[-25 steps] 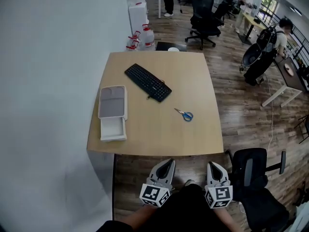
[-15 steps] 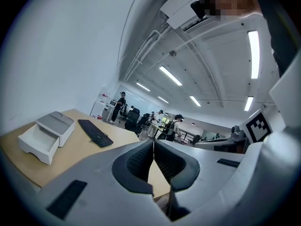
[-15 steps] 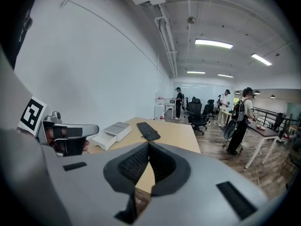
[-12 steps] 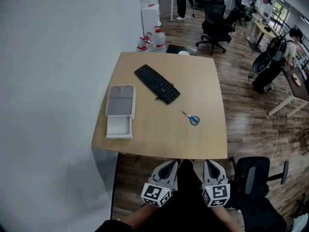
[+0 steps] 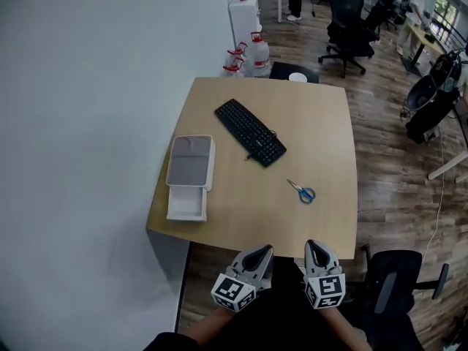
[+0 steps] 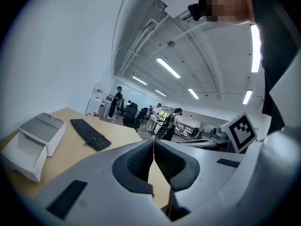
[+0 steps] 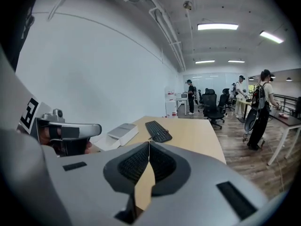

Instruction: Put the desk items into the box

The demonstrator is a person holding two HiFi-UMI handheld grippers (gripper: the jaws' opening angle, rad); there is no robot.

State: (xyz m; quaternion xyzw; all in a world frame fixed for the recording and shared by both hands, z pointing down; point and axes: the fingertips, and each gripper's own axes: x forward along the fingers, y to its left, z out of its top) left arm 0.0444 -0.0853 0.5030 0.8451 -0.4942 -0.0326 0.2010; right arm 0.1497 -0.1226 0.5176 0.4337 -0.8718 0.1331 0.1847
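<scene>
Scissors, blue-handled, small, flat on the wooden table toward its right side. Lie well apart from left gripper and right gripper, both held off the table's near edge, jaws pressed together, nothing between them. Black keyboard farther back, white box with grey lid at the left edge.

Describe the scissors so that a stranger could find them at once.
Start at the light wooden desk beside the white wall. Between the black keyboard and the desk's near right corner lie the scissors. Only they are small, with blue handles.
</scene>
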